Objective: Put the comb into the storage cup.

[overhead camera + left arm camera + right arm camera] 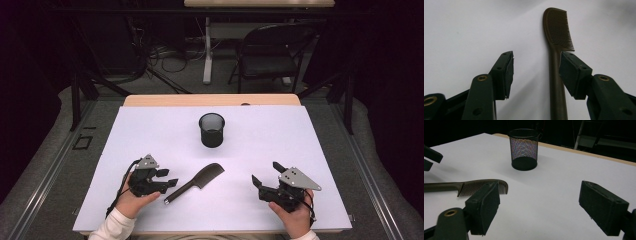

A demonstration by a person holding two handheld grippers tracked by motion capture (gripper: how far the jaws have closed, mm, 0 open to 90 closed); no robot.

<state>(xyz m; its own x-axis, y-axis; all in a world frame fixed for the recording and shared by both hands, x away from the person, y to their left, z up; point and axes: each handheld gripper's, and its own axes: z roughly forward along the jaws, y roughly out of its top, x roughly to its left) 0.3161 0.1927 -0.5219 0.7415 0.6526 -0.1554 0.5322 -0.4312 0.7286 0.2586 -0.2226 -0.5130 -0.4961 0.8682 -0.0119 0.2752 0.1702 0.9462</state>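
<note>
A dark brown comb point(196, 182) lies flat on the white table cover point(300, 135), its teeth end pointing up-right and its handle toward my left gripper point(168, 178). In the left gripper view the comb point(557, 32) runs between the open jaws of the left gripper point(536, 57), its handle close beside the right jaw and apart from both pads. My right gripper point(265, 173) rests open at the front right with nothing in it. In the right gripper view the comb point(474, 185) lies left of the right gripper point(540, 188). A black mesh cup point(212, 130) stands upright at mid-table.
The mesh cup point(524, 150) stands beyond the comb. The table's wooden back edge point(210, 100) shows behind the white cover. On the floor past it are a black folding chair point(272, 50), a white table leg point(207, 50) and cables point(165, 57).
</note>
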